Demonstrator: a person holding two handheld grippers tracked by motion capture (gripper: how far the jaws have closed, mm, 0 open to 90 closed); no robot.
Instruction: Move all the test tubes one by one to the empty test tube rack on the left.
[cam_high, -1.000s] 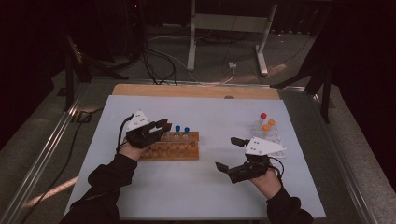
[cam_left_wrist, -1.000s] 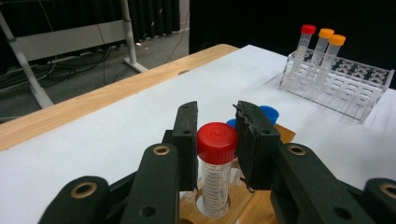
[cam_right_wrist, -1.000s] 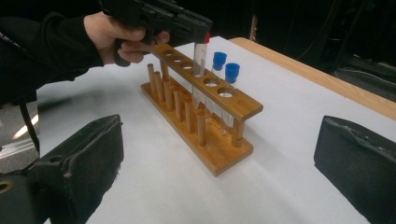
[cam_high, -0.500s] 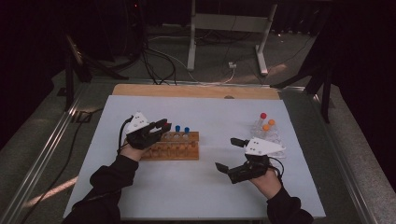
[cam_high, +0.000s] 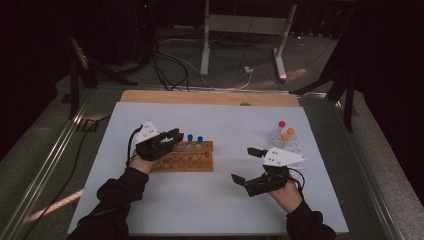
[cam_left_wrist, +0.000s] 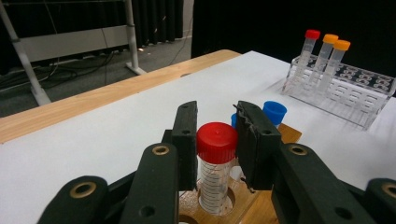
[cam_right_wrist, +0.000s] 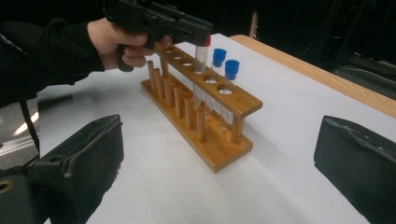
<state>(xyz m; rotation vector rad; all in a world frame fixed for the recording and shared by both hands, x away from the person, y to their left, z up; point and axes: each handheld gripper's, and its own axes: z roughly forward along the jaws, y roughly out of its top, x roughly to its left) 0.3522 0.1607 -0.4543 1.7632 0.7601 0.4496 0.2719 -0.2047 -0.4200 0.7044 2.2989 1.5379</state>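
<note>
White table covering (cam_high: 200, 200) carries the work. Red-capped clear plastic tube (cam_left_wrist: 216, 163) stands in a hole of the wooden tube rack (cam_high: 187, 159), beside two blue-capped tubes (cam_right_wrist: 225, 70). Left gripper (cam_left_wrist: 215, 140) brackets its cap, contact uncertain. Right gripper (cam_high: 250, 165) hangs wide open, right of the rack. Three capped tubes remain in the clear plastic rack (cam_high: 286, 142) farther right.

Clear tube w/ red cap (cam_left_wrist: 216, 142), upright in wooden rack (cam_right_wrist: 212, 144) hole, lower end seated, next to two blue-capped tubes (cam_right_wrist: 225, 70), printed graduation marks on side
</note>
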